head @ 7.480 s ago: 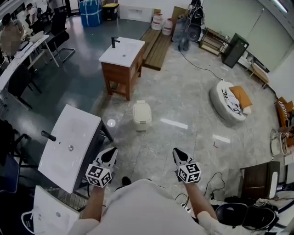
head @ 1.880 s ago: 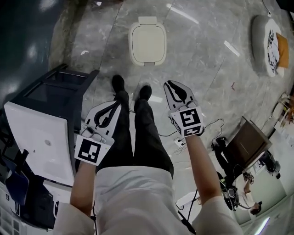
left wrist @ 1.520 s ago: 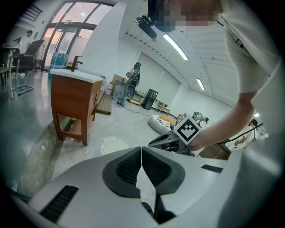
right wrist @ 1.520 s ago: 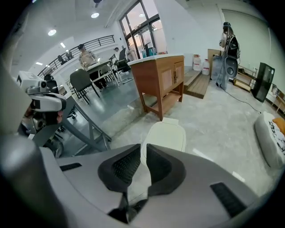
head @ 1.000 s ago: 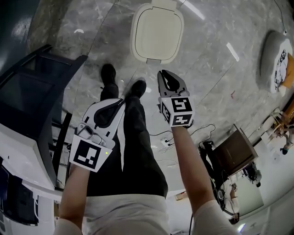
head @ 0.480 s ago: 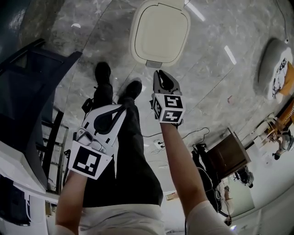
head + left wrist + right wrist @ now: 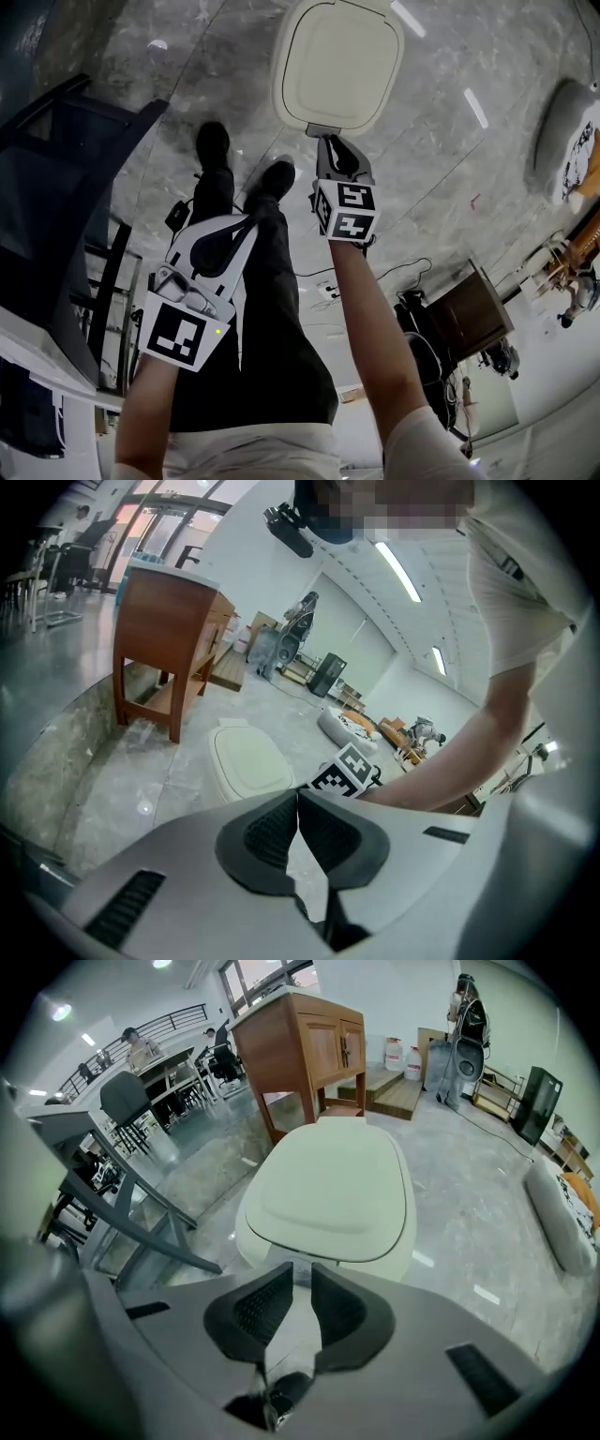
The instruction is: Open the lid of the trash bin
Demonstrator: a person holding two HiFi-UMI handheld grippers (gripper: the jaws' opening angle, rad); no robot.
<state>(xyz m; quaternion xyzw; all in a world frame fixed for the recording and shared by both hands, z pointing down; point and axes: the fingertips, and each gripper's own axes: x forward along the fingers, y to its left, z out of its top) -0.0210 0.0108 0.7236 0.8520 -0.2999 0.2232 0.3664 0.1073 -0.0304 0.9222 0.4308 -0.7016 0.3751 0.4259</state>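
The cream trash bin (image 7: 337,66) stands on the marble floor with its lid (image 7: 328,1190) down; it also shows in the left gripper view (image 7: 246,761). A small grey tab (image 7: 323,129) sticks out at the lid's near edge. My right gripper (image 7: 330,145) reaches forward with its tips right at that tab, and a narrow gap shows between its pads (image 7: 300,1274); nothing is clearly gripped. My left gripper (image 7: 248,214) hangs back over the person's leg, its pads touching at the tips (image 7: 298,797), empty.
A black metal frame stand (image 7: 66,178) is close on the left. A wooden cabinet (image 7: 309,1049) stands beyond the bin. The person's shoes (image 7: 211,145) are just short of the bin. Cables (image 7: 375,272), a brown box (image 7: 473,305) and a round cushion (image 7: 567,141) lie right.
The person has walked up to the bin, which now sits closer. The right gripper has moved forward to the lid's near edge. The left gripper has stayed back.
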